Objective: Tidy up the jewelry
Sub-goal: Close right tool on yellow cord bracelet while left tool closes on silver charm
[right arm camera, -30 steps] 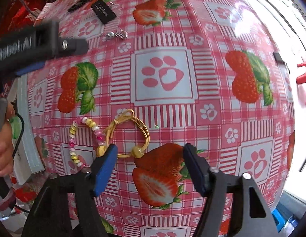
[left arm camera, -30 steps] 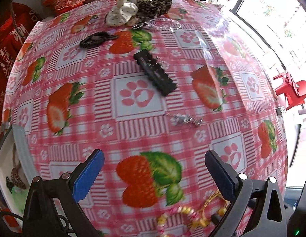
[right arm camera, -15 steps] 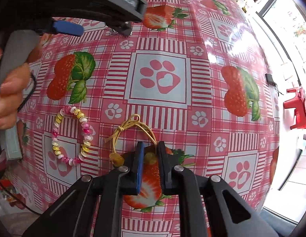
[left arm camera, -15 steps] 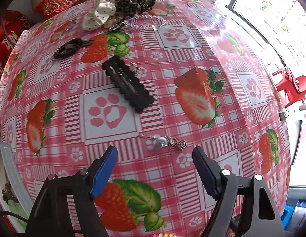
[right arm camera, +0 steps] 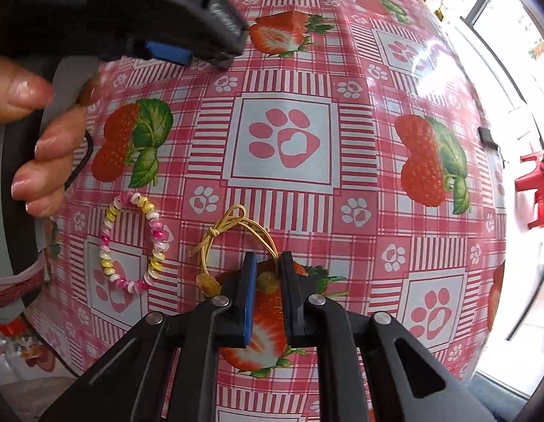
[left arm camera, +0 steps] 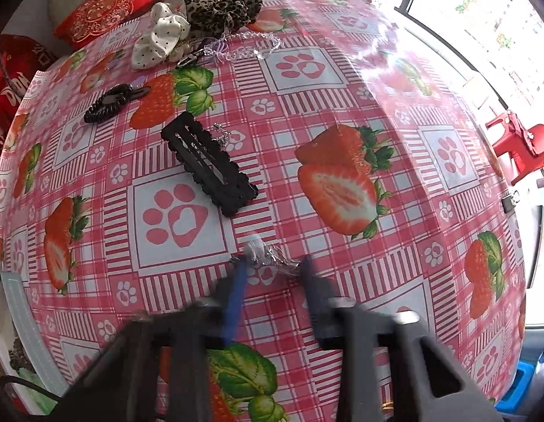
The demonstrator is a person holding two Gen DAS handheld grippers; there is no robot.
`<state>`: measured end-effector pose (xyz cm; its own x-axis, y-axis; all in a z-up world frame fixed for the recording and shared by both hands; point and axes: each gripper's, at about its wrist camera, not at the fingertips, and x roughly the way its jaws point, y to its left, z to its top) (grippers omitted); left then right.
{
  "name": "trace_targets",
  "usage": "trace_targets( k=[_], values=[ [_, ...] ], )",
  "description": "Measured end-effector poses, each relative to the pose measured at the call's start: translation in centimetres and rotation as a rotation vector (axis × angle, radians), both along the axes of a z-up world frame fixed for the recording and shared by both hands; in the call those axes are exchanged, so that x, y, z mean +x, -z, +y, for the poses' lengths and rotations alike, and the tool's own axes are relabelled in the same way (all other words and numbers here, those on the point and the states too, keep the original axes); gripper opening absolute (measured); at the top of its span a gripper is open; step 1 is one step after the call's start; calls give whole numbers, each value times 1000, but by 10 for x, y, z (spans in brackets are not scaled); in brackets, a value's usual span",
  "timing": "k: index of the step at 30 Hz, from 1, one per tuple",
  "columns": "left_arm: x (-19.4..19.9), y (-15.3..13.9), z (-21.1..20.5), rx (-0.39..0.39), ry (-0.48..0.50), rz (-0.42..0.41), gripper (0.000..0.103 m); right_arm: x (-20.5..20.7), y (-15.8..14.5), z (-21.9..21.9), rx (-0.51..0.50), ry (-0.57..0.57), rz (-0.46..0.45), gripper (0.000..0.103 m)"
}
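On the strawberry tablecloth lies a small silver earring. My left gripper points down at it, blurred. Its jaws are closing and both tips meet the earring's ends. In the right wrist view a gold cord bracelet lies beside a pink and yellow beaded bracelet. My right gripper is shut on the cord bracelet's yellow bead. A second yellow bead rests left of the blue pad. The hand holding the left gripper fills the upper left of that view.
Farther back lie a black scalloped hair clip, a black spiral hair tie, a white scrunchie, a leopard scrunchie and a clear bead chain. A pale box sits at the table's left edge. A red chair stands beyond the right edge.
My left gripper moved forward over the table to the silver earring and its jaws came in from wide apart. My right gripper shut on the cord bracelet's bead and has stayed there.
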<state>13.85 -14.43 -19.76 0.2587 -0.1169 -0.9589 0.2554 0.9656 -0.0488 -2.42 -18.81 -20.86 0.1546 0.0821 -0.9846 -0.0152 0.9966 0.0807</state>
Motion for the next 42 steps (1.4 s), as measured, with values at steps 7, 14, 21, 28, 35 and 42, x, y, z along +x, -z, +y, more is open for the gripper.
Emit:
trace_targets(
  k=[7, 14, 21, 28, 35, 42],
  values=[
    [-4, -6, 25, -68, -26, 16, 15, 6, -8, -23, 86, 50, 0, 14],
    [-12, -17, 48, -91, -41, 8, 6, 15, -19, -47, 122, 92, -9, 14],
    [-22, -28, 59, -69, -55, 0, 7, 25, -28, -66, 133, 108, -21, 14],
    [-18, -20, 60, -66, -132, 58, 7, 17, -25, -55, 125, 113, -22, 14],
    [-17, -17, 51, -25, -153, 29, 103, 14, -23, -56, 130, 130, -22, 14],
    [-3, 5, 40, 2, -202, 42, 103, 13, -23, -63, 136, 149, -24, 14]
  ],
)
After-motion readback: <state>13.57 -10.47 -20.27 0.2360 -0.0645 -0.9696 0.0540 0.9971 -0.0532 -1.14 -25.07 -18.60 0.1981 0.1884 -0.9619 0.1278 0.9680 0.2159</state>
